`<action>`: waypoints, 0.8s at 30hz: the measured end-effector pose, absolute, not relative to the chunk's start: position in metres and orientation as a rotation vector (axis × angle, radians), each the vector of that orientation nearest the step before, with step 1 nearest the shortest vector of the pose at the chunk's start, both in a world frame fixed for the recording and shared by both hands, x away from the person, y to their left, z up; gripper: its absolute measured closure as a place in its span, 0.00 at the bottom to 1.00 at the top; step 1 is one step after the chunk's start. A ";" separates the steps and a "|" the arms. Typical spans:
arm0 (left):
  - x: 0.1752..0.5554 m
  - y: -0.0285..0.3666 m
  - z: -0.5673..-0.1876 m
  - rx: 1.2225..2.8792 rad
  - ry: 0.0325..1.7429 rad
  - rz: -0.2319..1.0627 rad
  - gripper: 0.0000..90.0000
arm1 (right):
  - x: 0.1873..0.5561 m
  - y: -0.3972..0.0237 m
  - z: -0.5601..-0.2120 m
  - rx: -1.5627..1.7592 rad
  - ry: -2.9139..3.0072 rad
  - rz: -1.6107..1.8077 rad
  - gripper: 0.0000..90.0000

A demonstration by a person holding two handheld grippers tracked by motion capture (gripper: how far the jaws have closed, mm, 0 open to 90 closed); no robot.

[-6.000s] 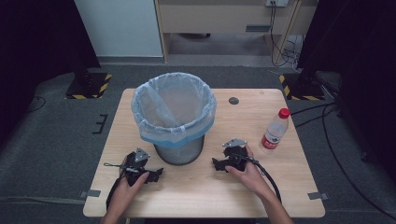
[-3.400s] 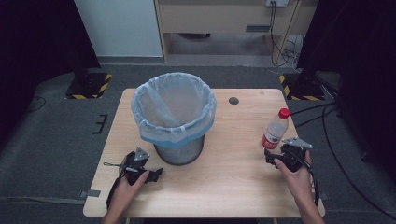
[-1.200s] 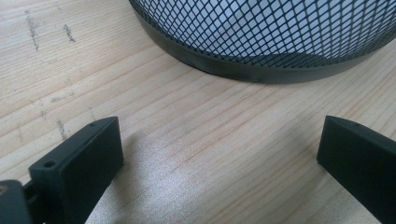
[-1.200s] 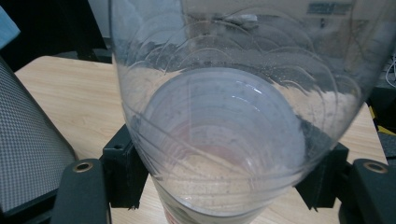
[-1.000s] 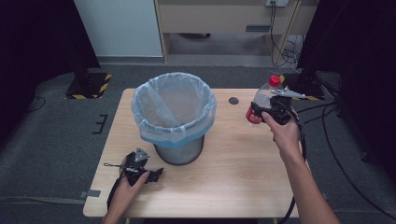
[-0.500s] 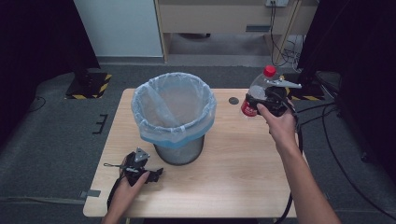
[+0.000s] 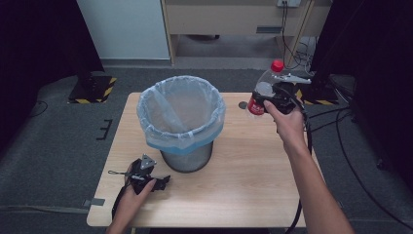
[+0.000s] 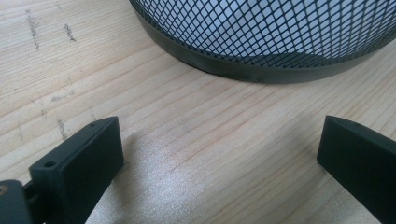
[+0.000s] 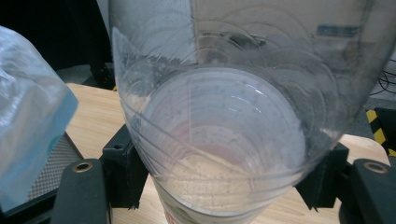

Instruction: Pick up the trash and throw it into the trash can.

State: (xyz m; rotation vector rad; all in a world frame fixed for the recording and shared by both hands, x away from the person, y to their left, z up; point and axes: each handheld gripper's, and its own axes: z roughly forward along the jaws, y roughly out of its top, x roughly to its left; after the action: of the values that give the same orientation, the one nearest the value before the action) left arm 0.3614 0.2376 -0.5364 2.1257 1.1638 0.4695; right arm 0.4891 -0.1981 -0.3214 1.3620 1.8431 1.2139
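The right tool (image 7: 273, 95) is clenched around a clear plastic bottle with a red cap and red label (image 7: 263, 90), held above the pale wooden desk (image 7: 243, 165) beside the lined black mesh bin (image 7: 181, 122). The left tool (image 7: 146, 178) rests released on the desk. The carrying step seems in hand; next likely calls for moving over the bin and releasing.

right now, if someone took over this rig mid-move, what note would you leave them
Right gripper: shut on the plastic bottle, held in the air to the right of the bin, red cap up.
Left gripper: open, resting on the table in front of the bin's mesh base, holding nothing.
Done: bottle is off the table.
Left, probably: carry the bottle over the lined bin's open mouth and release it. Inside of the bin is not visible enough to say what it holds.
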 end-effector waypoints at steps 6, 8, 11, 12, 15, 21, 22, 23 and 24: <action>0.361 0.237 -0.537 2.123 1.166 0.470 0.00 | 0.485 -0.193 -0.300 1.323 1.828 1.261 0.33; 0.361 0.237 -0.536 2.124 1.166 0.471 0.00 | 0.484 -0.189 -0.292 1.300 1.825 1.268 0.33; 0.361 0.237 -0.536 2.124 1.166 0.471 0.00 | 0.483 -0.187 -0.286 1.295 1.820 1.279 0.33; 0.361 0.237 -0.536 2.124 1.166 0.472 0.00 | 0.483 -0.183 -0.280 1.284 1.819 1.284 0.33; 0.361 0.237 -0.536 2.123 1.167 0.473 0.00 | 0.482 -0.177 -0.275 1.282 1.820 1.286 0.33; 0.361 0.237 -0.536 2.124 1.168 0.474 0.00 | 0.483 -0.163 -0.265 1.255 1.826 1.291 0.33; 0.361 0.237 -0.536 2.123 1.167 0.474 0.00 | 0.483 -0.159 -0.262 1.246 1.829 1.294 0.33; 0.361 0.237 -0.536 2.124 1.167 0.474 0.00 | 0.483 -0.157 -0.260 1.240 1.830 1.300 0.33; 0.361 0.237 -0.536 2.123 1.167 0.473 0.00 | 0.482 -0.152 -0.257 1.225 1.823 1.321 0.33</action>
State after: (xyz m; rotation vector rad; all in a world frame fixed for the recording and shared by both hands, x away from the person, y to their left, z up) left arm 0.3608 0.2371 -0.5364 2.1234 1.1674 0.4735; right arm 0.4816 -0.1523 -0.2571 1.2252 1.8234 1.3213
